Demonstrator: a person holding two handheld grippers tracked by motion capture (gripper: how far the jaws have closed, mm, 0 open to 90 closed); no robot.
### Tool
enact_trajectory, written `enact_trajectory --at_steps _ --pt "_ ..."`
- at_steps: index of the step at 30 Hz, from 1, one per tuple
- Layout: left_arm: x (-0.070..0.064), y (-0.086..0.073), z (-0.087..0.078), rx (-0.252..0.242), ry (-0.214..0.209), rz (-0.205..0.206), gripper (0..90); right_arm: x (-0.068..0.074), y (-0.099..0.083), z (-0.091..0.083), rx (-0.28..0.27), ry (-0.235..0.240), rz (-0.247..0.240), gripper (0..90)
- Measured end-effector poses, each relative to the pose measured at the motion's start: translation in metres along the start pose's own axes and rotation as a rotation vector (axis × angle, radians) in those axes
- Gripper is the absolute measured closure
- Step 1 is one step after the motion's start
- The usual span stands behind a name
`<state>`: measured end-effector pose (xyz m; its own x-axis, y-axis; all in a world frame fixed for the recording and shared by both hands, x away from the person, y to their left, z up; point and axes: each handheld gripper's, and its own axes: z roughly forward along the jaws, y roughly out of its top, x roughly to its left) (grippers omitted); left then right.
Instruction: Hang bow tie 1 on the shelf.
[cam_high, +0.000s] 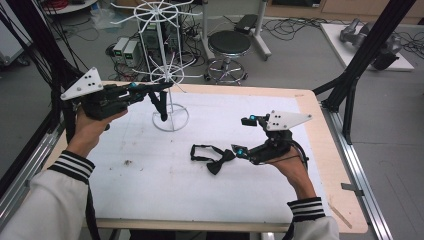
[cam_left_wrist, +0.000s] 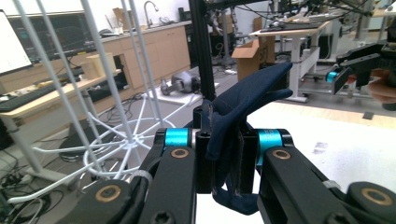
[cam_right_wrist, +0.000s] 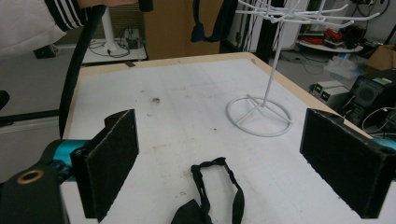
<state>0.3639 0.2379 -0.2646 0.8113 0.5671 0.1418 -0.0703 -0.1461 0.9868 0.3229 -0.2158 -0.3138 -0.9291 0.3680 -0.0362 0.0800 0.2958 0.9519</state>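
Observation:
A navy bow tie (cam_left_wrist: 243, 102) is pinched between the jaws of my left gripper (cam_left_wrist: 226, 140). In the high view that left gripper (cam_high: 167, 86) is held up at the left, and the navy tie (cam_high: 161, 106) hangs from it right beside the white wire rack (cam_high: 167, 70). A black bow tie (cam_high: 212, 157) with its strap looped lies flat on the white table mat. My right gripper (cam_high: 241, 135) hovers just to the right of it, jaws wide apart. In the right gripper view the black tie (cam_right_wrist: 215, 196) lies between and below the open gripper (cam_right_wrist: 229, 163), with nothing between the pads.
The rack's round base (cam_right_wrist: 259, 116) stands at the table's back middle. A black stool (cam_high: 229, 45) and cables lie on the floor behind. Black frame posts (cam_high: 360, 65) rise at the right, and the wooden table edge (cam_high: 320, 130) borders the mat.

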Motion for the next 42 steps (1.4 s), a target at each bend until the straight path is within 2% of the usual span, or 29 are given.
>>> enact_trajectory --at_steps 5,14,23,30,35,42 --pt "0.002 0.001 -0.009 -0.006 0.017 0.005 82.5 0.001 0.0 0.0 -0.012 -0.006 -0.006 11.1" --pt "0.003 0.004 -0.028 -0.004 0.044 0.016 82.5 0.003 -0.005 -0.005 -0.053 -0.023 0.014 11.1" --pt "0.01 0.002 -0.038 0.009 0.097 0.015 82.4 0.003 -0.01 -0.009 -0.072 -0.036 0.032 11.1" --pt "0.016 0.0 -0.042 0.022 0.126 0.017 82.4 0.003 -0.01 -0.015 -0.095 -0.048 0.026 11.1" --pt "0.019 0.0 -0.048 0.026 0.159 0.016 82.4 0.002 -0.018 -0.019 -0.123 -0.063 0.051 11.1" --pt "0.025 -0.002 -0.056 0.05 0.212 0.018 82.4 0.001 -0.025 -0.025 -0.143 -0.082 0.061 11.0"
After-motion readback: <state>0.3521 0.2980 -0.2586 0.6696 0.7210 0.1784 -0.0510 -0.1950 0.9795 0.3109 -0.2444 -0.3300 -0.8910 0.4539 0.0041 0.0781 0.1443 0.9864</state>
